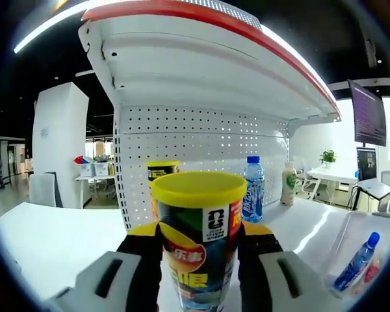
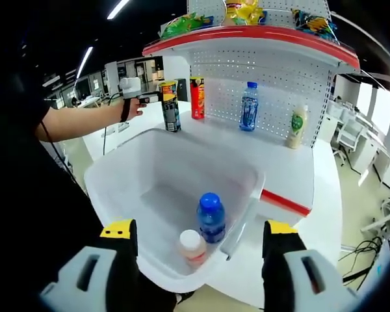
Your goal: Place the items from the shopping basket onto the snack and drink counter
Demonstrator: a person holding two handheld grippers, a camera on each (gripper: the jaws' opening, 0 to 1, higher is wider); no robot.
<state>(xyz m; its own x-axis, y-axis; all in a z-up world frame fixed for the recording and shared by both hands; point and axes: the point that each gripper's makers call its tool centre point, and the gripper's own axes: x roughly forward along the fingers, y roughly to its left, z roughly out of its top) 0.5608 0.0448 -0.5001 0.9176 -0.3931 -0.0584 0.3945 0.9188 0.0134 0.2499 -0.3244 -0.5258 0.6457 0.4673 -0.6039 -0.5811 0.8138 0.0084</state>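
Note:
My left gripper (image 1: 199, 242) is shut on a dark snack can with a yellow lid (image 1: 199, 214), held upright in front of the perforated shelf back. In the right gripper view, that left gripper (image 2: 147, 99) holds the can (image 2: 171, 116) at the counter's far left, with its base near the white counter top (image 2: 292, 166). My right gripper (image 2: 200, 250) hangs open over the white shopping basket (image 2: 247, 211). In the basket lie a blue-capped bottle (image 2: 210, 220) and a smaller pale bottle (image 2: 192, 247). The basket (image 1: 351, 227) also appears at the right of the left gripper view, holding the blue bottle (image 1: 355, 263).
On the counter stand another yellow-lidded can (image 1: 162, 170), a red can (image 2: 197, 97), a blue water bottle (image 2: 248, 106) and a white-green bottle (image 2: 296, 127). A red-edged upper shelf (image 2: 247, 32) with snack bags overhangs. A person's arm (image 2: 84, 120) reaches in from the left.

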